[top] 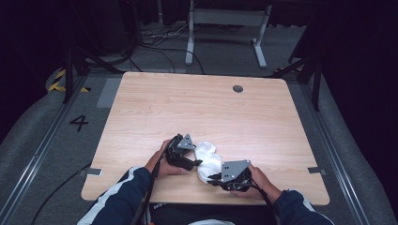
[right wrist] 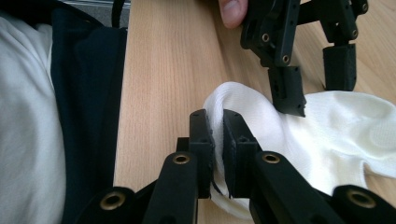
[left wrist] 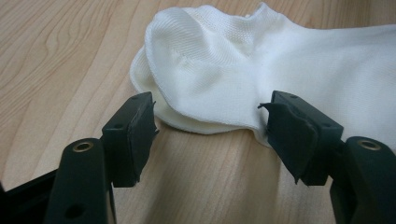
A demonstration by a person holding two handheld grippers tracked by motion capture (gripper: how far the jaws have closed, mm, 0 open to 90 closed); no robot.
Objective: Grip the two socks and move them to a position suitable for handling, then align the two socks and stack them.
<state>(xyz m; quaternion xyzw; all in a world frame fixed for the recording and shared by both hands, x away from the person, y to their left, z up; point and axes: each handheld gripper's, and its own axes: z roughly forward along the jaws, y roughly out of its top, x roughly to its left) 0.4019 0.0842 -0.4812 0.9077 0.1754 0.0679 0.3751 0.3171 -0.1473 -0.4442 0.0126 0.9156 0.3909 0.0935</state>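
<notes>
A white sock (top: 208,157) lies crumpled on the wooden table (top: 197,108) near its front edge, between the two hands. My right gripper (right wrist: 218,135) is shut on a fold of the sock (right wrist: 336,126) at its near end; from above the right gripper (top: 212,178) sits at the sock's lower right. My left gripper (left wrist: 208,130) stands open, its pads on either side of the rounded edge of the sock (left wrist: 233,65), not pressing it. In the right gripper view the left gripper (right wrist: 313,88) hangs just over the sock. Seen from above, the left gripper (top: 196,164) is at the sock's left.
A round cable hole (top: 238,88) sits at the table's far edge. The person's torso and dark sleeve (right wrist: 88,93) are close behind the front edge. A desk frame (top: 225,28) and cables lie on the floor beyond.
</notes>
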